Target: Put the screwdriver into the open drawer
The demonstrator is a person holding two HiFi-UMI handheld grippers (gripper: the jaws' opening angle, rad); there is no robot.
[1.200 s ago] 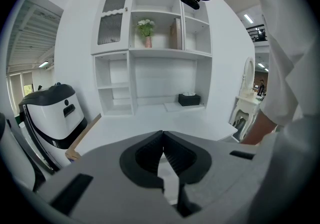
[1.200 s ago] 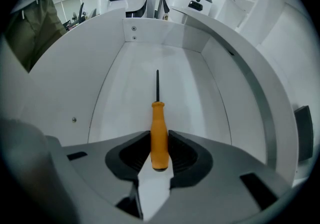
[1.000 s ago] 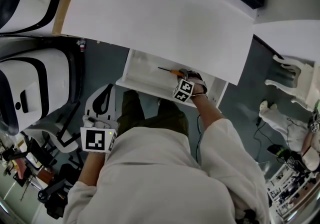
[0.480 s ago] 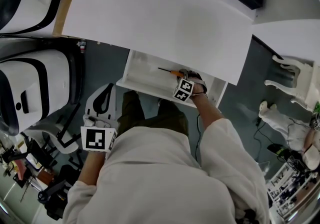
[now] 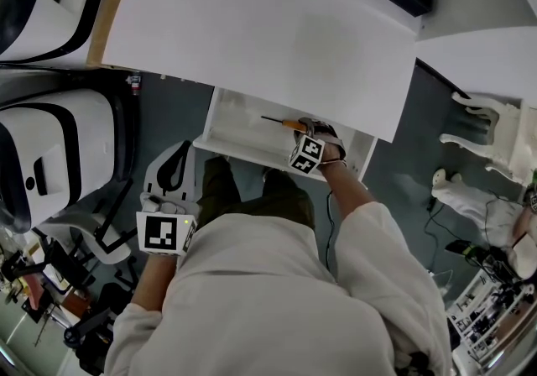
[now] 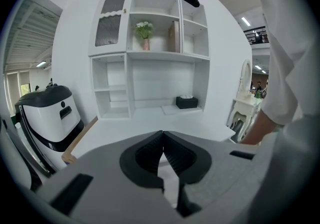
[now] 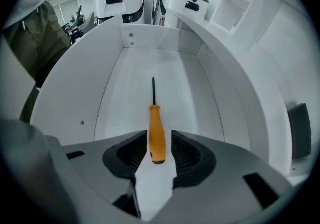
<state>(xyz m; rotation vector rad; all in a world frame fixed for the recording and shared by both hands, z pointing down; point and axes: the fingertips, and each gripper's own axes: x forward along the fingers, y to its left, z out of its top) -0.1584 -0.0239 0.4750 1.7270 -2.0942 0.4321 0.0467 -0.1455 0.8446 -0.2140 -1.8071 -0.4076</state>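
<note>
Right claw (image 7: 159, 138) just opened wide, screwdriver (image 7: 155, 120) loose inside it, lying in drawer (image 7: 115, 93); left claw (image 6: 163, 135) closed.

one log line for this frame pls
right tongs: just been opening, astride screwdriver handle, not gripping | screwdriver: in open drawer | left tongs: shut, empty

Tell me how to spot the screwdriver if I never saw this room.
Find the big white desk; a white drawer is pulled open under its front edge. The screwdriver lies flat inside, the only thing lying there, with an orange handle and thin black shaft.
</note>
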